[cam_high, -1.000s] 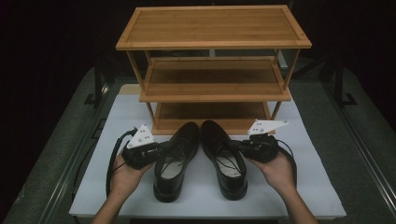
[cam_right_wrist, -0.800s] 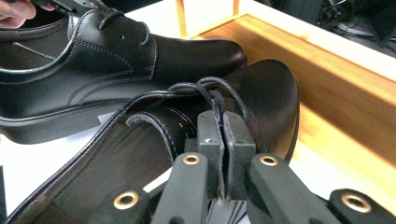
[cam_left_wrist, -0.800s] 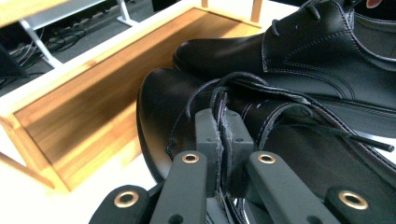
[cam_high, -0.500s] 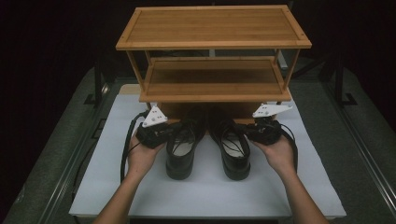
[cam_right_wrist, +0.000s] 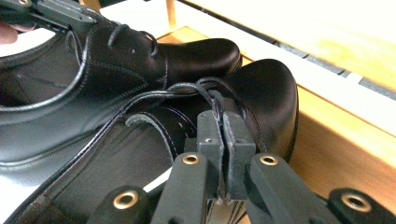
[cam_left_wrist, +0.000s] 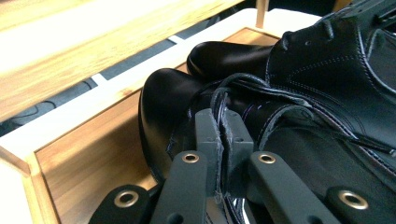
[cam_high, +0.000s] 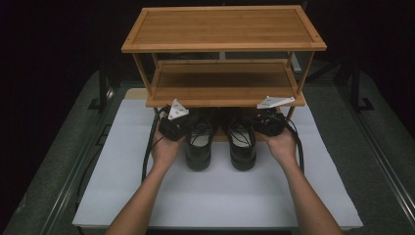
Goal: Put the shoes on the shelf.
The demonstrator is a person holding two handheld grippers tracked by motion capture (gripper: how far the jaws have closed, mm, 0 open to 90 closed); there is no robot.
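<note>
White mat (cam_high: 122, 196), rack (cam_high: 222, 88) over shoes (cam_high: 220, 142)

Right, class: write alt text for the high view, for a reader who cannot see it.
Two hands slide a pair of black leather lace-up shoes, left shoe and right shoe, toes first onto the bottom shelf of a three-tier bamboo shoe rack. The left gripper and right gripper each clamp one shoe's side, above a white mat.

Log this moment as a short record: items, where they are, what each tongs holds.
rack: three-tier wooden rack at the far end of the white mat
left shoe: toe under the lowest tier, heel on the mat
right shoe: beside it, same way
left tongs: shut on the left shoe's edge
right tongs: shut on the right shoe's edge
shoes: side by side, close together
</note>
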